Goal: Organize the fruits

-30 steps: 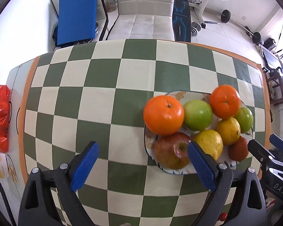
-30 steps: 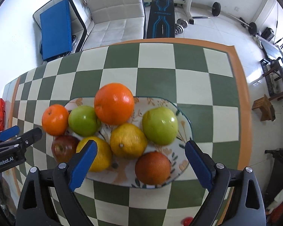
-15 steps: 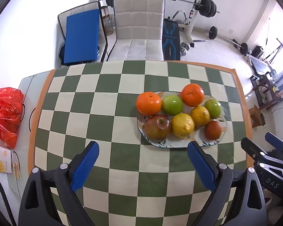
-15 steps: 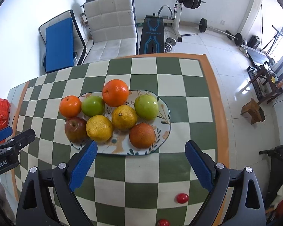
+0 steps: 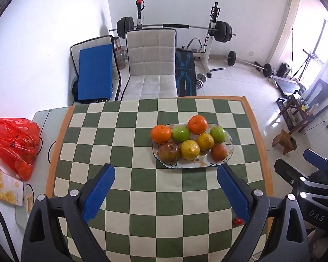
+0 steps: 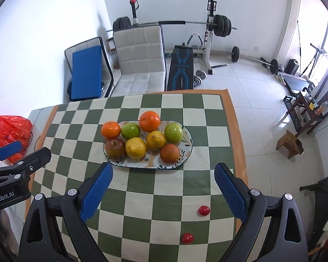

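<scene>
The fingers (image 5: 100, 191) of the left gripper (image 5: 165, 193) stand wide apart and hold nothing; the right gripper (image 6: 163, 191) is spread just as wide and is equally empty. Both hang above the near part of the desk (image 5: 129, 131), well short of the plate (image 6: 185, 150).

What has changed within the last second is the distance. A second ago the fruit filled the middle of both wrist views, with the blue pads almost flanking the plate; now the plate sits small in the centre of each frame and the whole checkered cloth, the chair and the weight bench behind it have come into sight. Both grippers have pulled up and back from the plate together.

The plate carries seven pieces, packed touching: an orange (image 5: 161, 133) at its left end, a red apple (image 5: 169, 152) below it, a green apple (image 5: 180, 134), a second orange (image 5: 198, 124) at the top, two yellow citrus fruits in the middle, another green apple toward the right, and a dark reddish fruit (image 5: 218, 152) at lower right.

The retreat reads as the plate being finished. It also uncovers two small red fruits (image 6: 204, 210) lying loose on the cloth in the lower right of the right wrist view, well apart from the plate. These look like the remaining work, and the right gripper is nearer to them.
</scene>
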Motion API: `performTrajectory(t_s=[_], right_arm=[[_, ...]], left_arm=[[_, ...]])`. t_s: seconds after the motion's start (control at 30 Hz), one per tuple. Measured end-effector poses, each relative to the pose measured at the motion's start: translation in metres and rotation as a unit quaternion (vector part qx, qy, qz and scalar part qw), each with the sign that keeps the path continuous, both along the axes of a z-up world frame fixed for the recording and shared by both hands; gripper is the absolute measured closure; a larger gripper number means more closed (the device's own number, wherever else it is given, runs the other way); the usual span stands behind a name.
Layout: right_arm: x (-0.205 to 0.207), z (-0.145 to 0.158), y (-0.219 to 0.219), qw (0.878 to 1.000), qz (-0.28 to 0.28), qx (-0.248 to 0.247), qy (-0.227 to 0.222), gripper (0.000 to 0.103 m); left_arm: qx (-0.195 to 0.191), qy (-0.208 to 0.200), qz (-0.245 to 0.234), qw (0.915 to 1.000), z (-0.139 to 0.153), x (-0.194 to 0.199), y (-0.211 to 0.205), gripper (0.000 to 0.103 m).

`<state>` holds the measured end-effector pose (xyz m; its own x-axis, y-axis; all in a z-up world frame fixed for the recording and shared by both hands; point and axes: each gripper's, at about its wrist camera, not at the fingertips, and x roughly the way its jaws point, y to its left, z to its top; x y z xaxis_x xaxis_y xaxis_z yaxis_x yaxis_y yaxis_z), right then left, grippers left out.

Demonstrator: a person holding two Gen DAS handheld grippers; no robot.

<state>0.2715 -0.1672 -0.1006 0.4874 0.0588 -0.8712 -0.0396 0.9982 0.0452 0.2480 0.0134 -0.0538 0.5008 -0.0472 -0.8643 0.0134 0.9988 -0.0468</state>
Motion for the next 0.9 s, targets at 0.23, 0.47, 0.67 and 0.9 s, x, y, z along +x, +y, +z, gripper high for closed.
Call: performTrajectory(t_s=[0.23, 0.47, 0.67, 0.9], right_arm=[[-0.036, 0.048, -0.006, 0.999, -0.008, 0.011, -0.034, 0.007], [-0.063, 0.075, -0.005, 0.998, -0.009, 0.020, -0.051, 0.007], [-0.069, 0.075, -0.005, 0.998, -0.014, 0.028, -0.048, 0.007], [-0.064, 0.061, -0.015, 0.998, -0.024, 0.054, -0.031, 0.007]], left_arm=[[-0.009, -0.013, -0.002, 0.9999, 0.021, -0.021, -0.001, 0.007], [-0.009, -0.026, 0.003, 0.9996, 0.027, -0.037, -0.002, 0.007], [-0.004, -0.028, 0.002, 0.9996, 0.028, -0.042, -0.004, 0.007], [0.016, 0.010, -0.004, 0.9998, -0.002, -0.028, -0.011, 0.000]])
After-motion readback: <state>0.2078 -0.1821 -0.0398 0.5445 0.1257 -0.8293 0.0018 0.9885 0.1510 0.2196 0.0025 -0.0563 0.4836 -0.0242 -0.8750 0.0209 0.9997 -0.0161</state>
